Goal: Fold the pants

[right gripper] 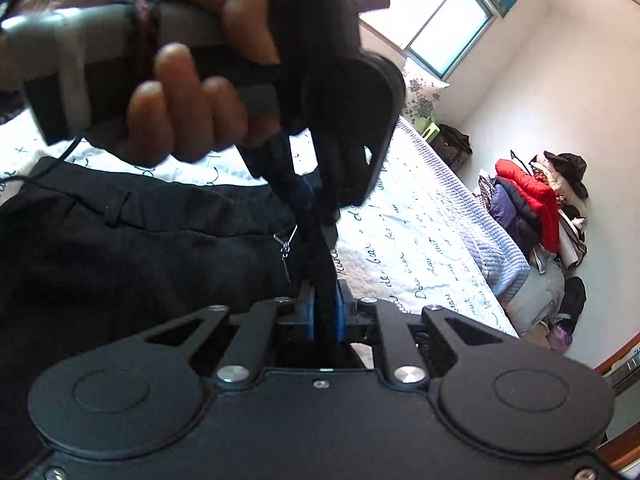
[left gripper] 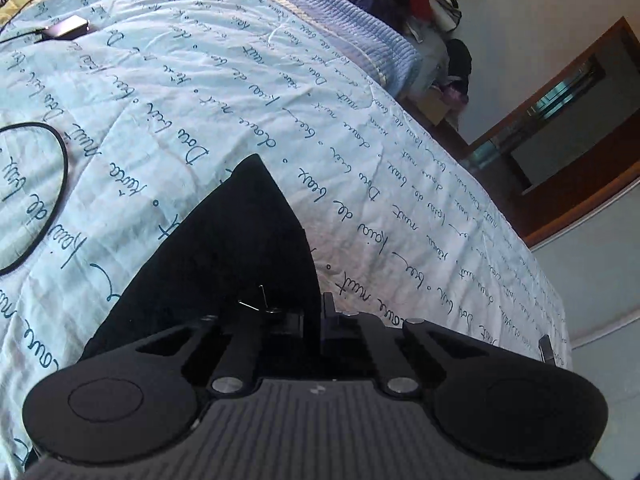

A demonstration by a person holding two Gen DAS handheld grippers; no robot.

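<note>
Spread across the bed, a pale blue quilt (left gripper: 240, 92) printed with dark cursive writing is carrying the black pants (right gripper: 132, 248), while a pile of jackets (right gripper: 528, 204) is leaning against the far wall. Both hand-held grippers are pinching the same raised fold of the pants: the right hand-held gripper (right gripper: 325, 316) is clamping its blue pads on the cloth, and the left hand-held gripper (right gripper: 308, 200), gripped by a person's hand (right gripper: 172, 80), is biting the fold just above it with jaws drawn narrow.
</note>
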